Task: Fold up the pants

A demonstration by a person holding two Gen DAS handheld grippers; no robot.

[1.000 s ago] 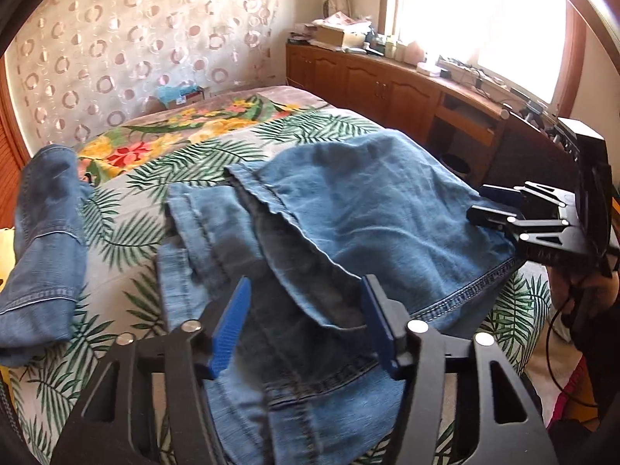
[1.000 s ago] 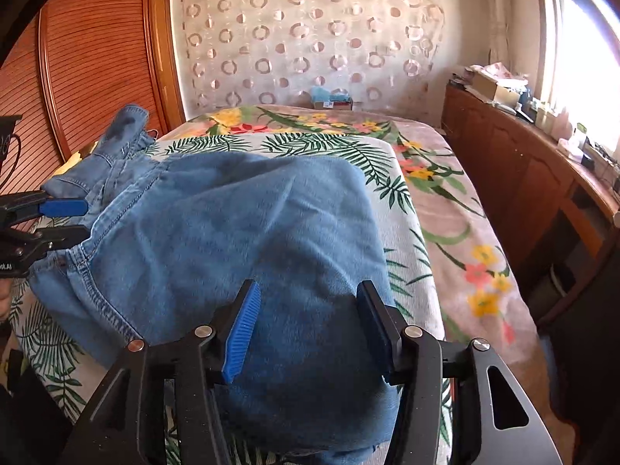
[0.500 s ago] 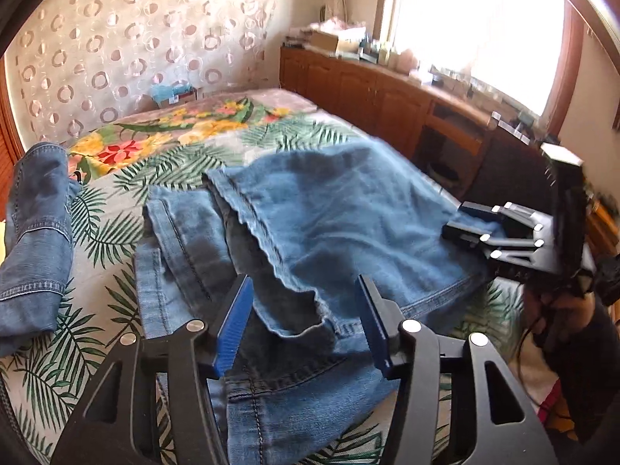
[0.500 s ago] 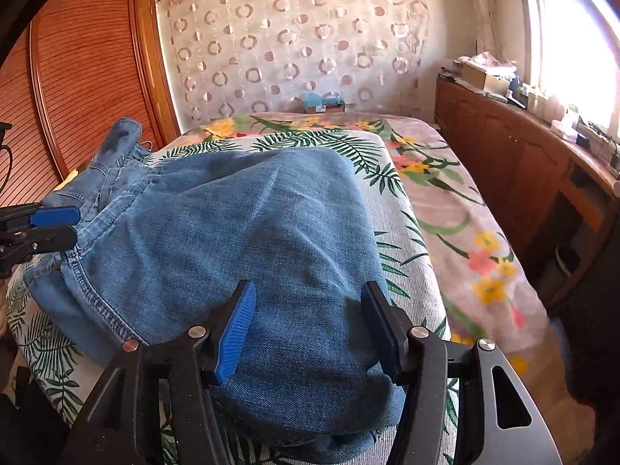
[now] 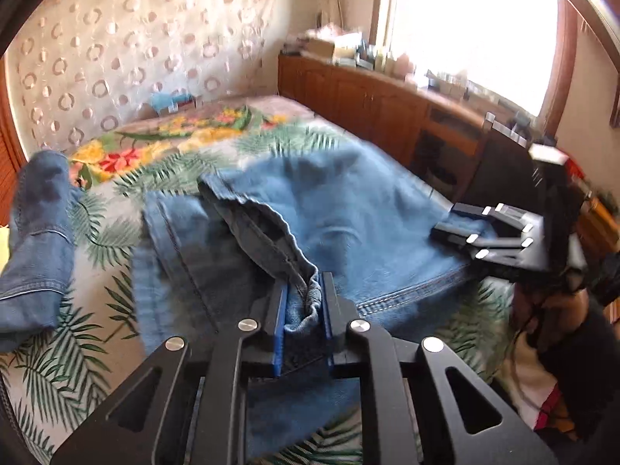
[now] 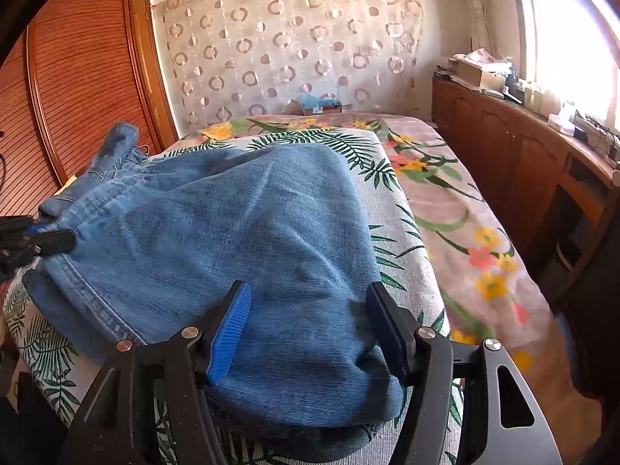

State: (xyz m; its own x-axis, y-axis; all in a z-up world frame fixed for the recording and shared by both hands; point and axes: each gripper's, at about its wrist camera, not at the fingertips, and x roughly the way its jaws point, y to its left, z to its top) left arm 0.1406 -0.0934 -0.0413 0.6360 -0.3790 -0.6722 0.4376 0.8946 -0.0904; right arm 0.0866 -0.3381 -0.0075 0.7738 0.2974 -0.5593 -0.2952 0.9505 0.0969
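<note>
The bed [image 6: 457, 232], under a palm-leaf and flower cover, runs out of both views at the near edge, and the left wrist view is smeared by motion, so small details on the wooden cabinet [image 6: 515, 155] under the window are hard to make out. The pants [image 6: 240, 232], faded blue denim jeans, lie across the near part of the bed, folded over so one broad smooth panel faces up; their lower end is cut off below the right wrist view. Their long axis runs across the bed, from the waistband at the person's left to the rounded fold at the right. A second denim piece [image 5: 35, 240] lies just beyond the left end; whether it belongs to the same garment cannot be told. The right gripper [image 6: 306, 314] stands with jaws spread, just widened further, straddling the folded end without pressing it. The left gripper [image 5: 304, 302] has just closed its jaws, now pinching a bunched waistband edge.
</note>
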